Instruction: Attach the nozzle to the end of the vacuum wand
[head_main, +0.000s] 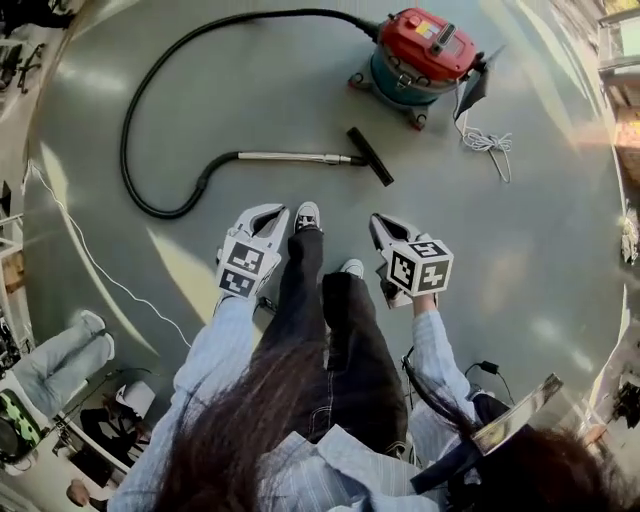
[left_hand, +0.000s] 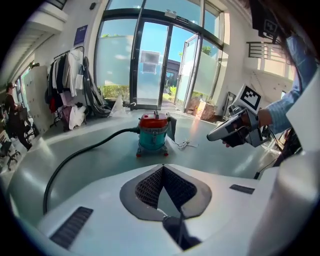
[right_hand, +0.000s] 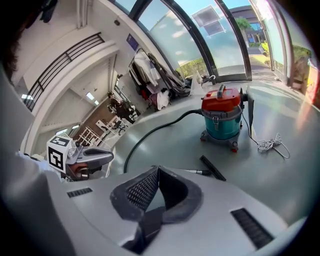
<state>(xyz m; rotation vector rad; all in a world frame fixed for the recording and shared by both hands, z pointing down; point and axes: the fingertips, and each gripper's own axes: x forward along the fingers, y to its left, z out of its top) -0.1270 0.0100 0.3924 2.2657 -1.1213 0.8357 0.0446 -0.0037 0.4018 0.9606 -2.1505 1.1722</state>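
In the head view the metal wand (head_main: 295, 157) lies on the grey floor. The black nozzle (head_main: 371, 156) sits at its right end, and a black hose (head_main: 150, 90) loops back to the red and teal vacuum (head_main: 420, 55). My left gripper (head_main: 268, 218) and right gripper (head_main: 383, 228) hang above the person's feet, well short of the wand. Both are shut and hold nothing. The right gripper view shows the nozzle (right_hand: 212, 167), the vacuum (right_hand: 223, 117) and the left gripper (right_hand: 85, 159). In the left gripper view the right gripper (left_hand: 235, 127) hangs to the right of the vacuum (left_hand: 152, 134).
A coiled white power cord (head_main: 487, 142) lies right of the vacuum. A thin white cable (head_main: 90, 260) crosses the floor at left. A seated person (head_main: 60, 360) is at the lower left. Clothes racks (left_hand: 75, 85) and glass doors (left_hand: 150, 65) stand beyond the vacuum.
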